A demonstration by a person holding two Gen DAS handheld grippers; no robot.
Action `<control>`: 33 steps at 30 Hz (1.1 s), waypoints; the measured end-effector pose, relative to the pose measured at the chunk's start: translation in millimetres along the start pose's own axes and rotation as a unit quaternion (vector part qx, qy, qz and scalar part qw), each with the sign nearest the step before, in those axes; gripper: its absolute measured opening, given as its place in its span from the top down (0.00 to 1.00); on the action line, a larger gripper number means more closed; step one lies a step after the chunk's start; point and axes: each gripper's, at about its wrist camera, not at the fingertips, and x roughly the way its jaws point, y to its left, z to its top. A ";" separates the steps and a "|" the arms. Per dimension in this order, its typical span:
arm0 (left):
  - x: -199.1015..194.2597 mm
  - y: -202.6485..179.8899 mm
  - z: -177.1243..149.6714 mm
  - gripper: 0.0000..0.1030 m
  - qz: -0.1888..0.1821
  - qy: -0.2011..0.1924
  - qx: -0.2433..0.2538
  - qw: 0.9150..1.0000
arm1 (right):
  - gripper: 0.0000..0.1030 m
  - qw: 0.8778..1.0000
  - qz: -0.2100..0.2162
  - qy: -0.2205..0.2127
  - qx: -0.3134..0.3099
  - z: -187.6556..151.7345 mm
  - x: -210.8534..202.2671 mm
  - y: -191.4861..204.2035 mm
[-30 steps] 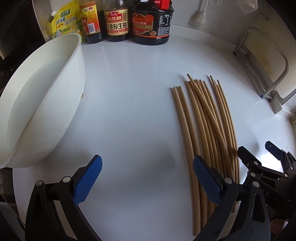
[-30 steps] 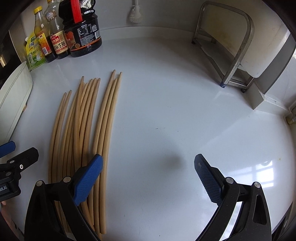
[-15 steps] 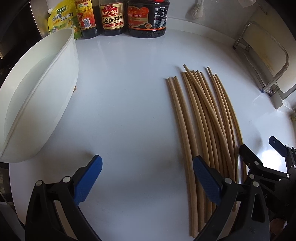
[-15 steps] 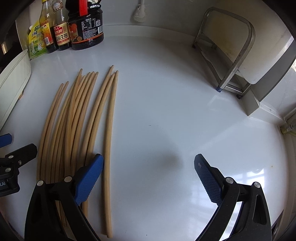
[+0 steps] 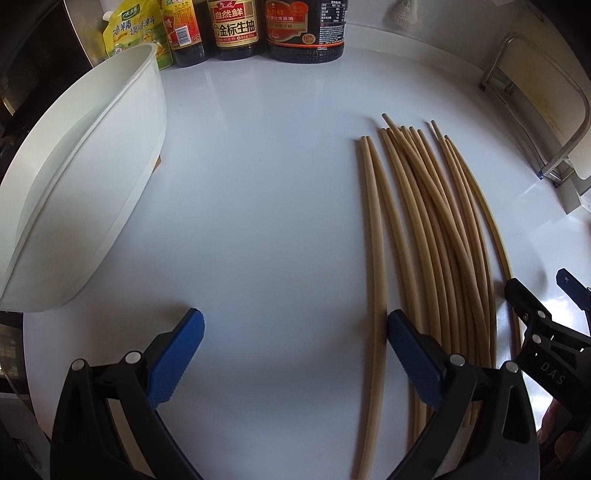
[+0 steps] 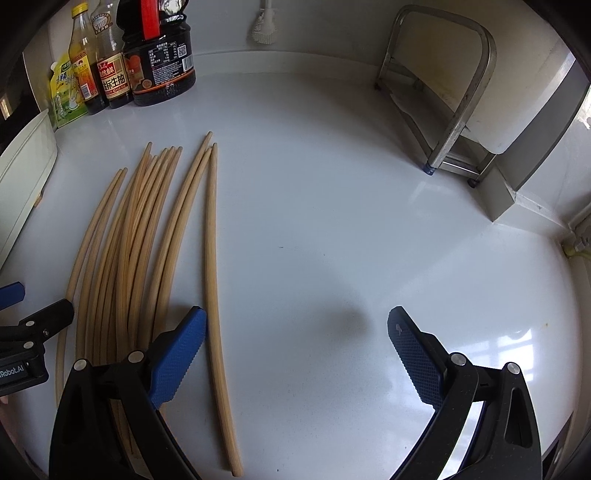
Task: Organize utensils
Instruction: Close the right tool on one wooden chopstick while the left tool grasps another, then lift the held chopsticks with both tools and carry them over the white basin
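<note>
White counter (image 5: 258, 206) is seen, with sauce bottles (image 5: 236, 29) kept at the back wall, out of the way. Wooden chopsticks (image 5: 436, 236) are laid flat in a loose bunch, ready to be picked up. A white tub (image 5: 92, 177) is placed to their left, maybe for holding them. The left hand-held gripper (image 5: 295, 354) and the right hand-held gripper (image 6: 295, 350) are both held spread wide, with nothing pinched, at the near ends.

You see: bottles (image 5: 236, 27) top centre | yellow pouch (image 5: 127, 27) upper left | brush (image 6: 264, 22) top | metal rack (image 6: 448, 92) upper right | white counter (image 6: 332, 221) throughout
</note>
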 end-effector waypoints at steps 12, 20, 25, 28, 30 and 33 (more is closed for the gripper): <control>-4.2 -6.9 6.7 0.29 -0.008 -0.026 0.031 0.999 | 0.24 0.999 0.017 -0.032 -0.027 4.5 2.3 14.3; -10.6 -22.1 5.8 0.91 -0.026 -0.025 0.068 0.997 | 0.76 0.996 0.072 -0.017 -0.048 9.8 1.3 30.1; -11.2 -19.1 6.7 0.93 -0.034 -0.012 0.070 0.997 | 0.94 0.995 0.074 -0.011 -0.060 10.0 0.1 40.0; -9.9 -15.8 10.4 0.93 -0.037 -0.002 0.073 0.997 | 0.94 0.995 0.091 -0.003 -0.036 10.1 -0.7 34.1; -9.7 -11.6 13.3 0.93 -0.039 0.004 0.072 0.997 | 0.94 0.995 0.096 -0.004 -0.022 8.9 -4.9 30.2; -17.7 -5.7 14.9 0.93 -0.039 -0.001 0.073 0.997 | 0.94 0.995 0.101 -0.006 -0.005 8.9 -12.9 26.2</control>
